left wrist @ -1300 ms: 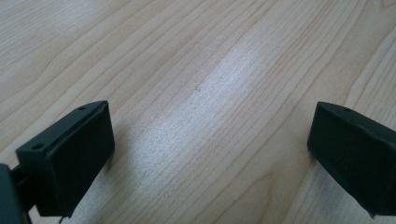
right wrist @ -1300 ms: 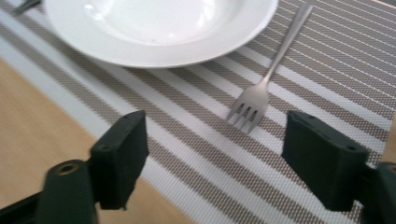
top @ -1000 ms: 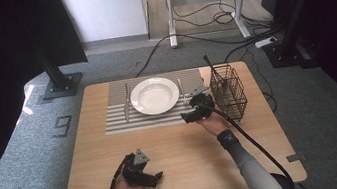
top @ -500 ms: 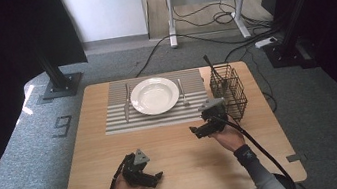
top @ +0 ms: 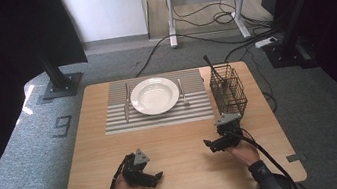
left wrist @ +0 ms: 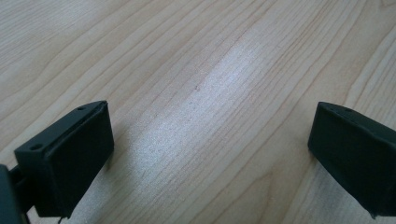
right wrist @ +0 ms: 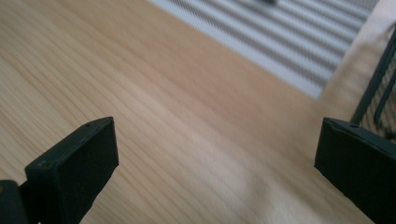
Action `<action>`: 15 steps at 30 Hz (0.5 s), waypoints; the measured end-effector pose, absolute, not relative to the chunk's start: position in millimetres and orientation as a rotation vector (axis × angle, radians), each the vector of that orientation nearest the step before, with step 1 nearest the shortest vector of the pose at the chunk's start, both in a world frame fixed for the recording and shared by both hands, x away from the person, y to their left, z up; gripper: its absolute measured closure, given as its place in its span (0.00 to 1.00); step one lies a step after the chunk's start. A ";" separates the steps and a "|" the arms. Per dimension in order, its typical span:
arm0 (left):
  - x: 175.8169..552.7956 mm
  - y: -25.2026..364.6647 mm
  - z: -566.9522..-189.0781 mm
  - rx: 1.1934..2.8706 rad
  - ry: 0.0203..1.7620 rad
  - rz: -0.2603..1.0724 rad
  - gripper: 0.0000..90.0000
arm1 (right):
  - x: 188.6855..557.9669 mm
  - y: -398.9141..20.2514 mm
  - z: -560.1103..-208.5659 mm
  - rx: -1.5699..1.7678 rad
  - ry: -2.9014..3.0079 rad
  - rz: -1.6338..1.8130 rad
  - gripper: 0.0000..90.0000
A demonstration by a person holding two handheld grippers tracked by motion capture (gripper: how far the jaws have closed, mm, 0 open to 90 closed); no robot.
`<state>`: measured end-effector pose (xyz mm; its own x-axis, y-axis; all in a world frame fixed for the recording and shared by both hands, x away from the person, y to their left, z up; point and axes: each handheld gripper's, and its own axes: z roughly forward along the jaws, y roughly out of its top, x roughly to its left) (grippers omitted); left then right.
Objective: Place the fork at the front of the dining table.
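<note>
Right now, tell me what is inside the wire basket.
One dark utensil handle sticks up from the wire basket's back left corner. Its lower end is too small to identify through the mesh.

Upright black wire basket (top: pixel 228 90), table's right

Left tongs (top: pixel 155 180) and right tongs (top: pixel 208 145) both gape wide, holding nothing.

High view: fixed above the person's edge of the table (top: pixel 174 144), facing forward and down, far enough to take in the whole tabletop. Left gripper view: very close, angled down along its jaws at bare wood between them. Right gripper view: equally close; beyond its jaws, striped placemat (right wrist: pixel 299 51), which the high view shares.
</note>
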<state>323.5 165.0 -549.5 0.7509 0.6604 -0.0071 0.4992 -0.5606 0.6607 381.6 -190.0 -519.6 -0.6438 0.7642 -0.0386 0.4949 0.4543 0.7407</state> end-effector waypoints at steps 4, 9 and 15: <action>323.5 165.0 -549.5 2.286 0.867 0.318 0.00 | 379.3 -199.5 -540.4 1.086 2.363 0.973 0.00; 323.5 165.1 -549.4 2.289 0.865 0.318 0.00 | 384.4 -206.9 -556.5 1.148 2.359 0.996 0.00; 323.5 164.9 -549.5 2.289 0.865 0.318 0.00 | 385.2 -208.0 -556.7 1.158 2.358 0.994 0.00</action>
